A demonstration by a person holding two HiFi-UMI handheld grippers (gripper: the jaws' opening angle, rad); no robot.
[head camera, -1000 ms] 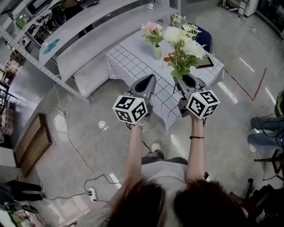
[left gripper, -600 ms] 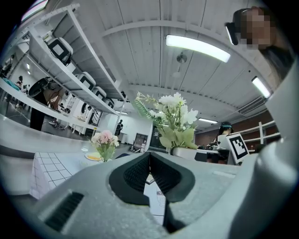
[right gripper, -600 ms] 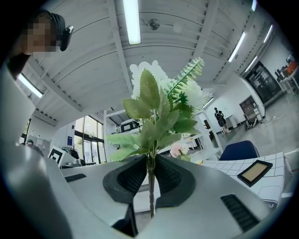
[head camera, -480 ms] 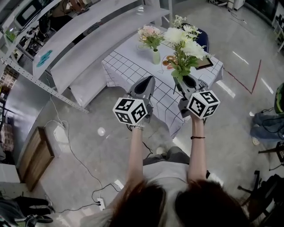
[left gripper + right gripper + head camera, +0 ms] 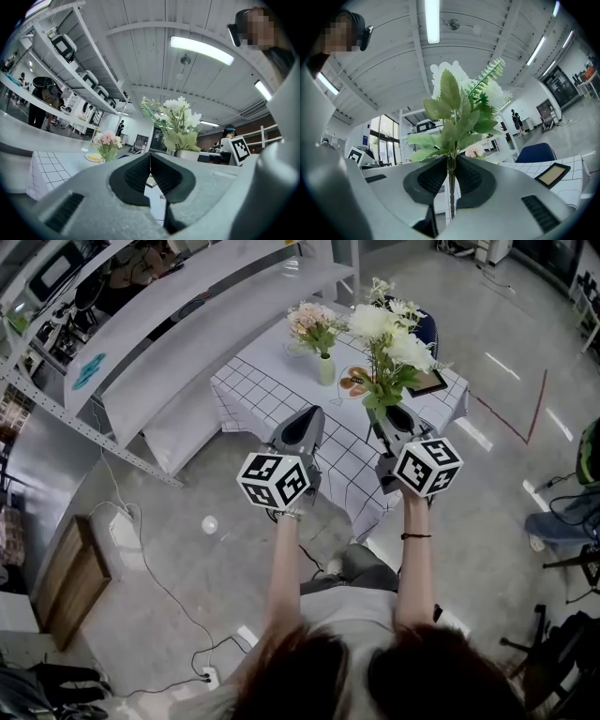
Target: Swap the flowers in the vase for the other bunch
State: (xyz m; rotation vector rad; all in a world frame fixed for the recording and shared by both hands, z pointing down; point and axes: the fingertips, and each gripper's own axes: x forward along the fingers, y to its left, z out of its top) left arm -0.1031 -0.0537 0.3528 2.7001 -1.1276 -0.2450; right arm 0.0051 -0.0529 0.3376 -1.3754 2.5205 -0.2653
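Note:
My right gripper [image 5: 386, 414] [image 5: 450, 171] is shut on the stems of a white flower bunch [image 5: 392, 345] [image 5: 459, 105], which stands upright above the jaws. A small pale vase [image 5: 325, 370] with a pink flower bunch [image 5: 312, 322] [image 5: 107, 141] stands on the checked tablecloth table [image 5: 267, 390], farther away. My left gripper [image 5: 302, 427] [image 5: 150, 165] is shut with nothing in it, level with the right one, near the table's front corner. The white bunch [image 5: 180, 123] also shows at the left gripper view's centre right.
A plate of food [image 5: 355, 382] and a dark framed tablet [image 5: 427, 382] lie on the table by the vase. A blue chair [image 5: 424, 326] stands behind it. A long white bench and shelving [image 5: 178, 352] run along the left. Cables [image 5: 155, 559] trail over the floor.
Both grippers have moved toward the table, the white bunch carried along in the right one. The table and vase sit closer in the head view.

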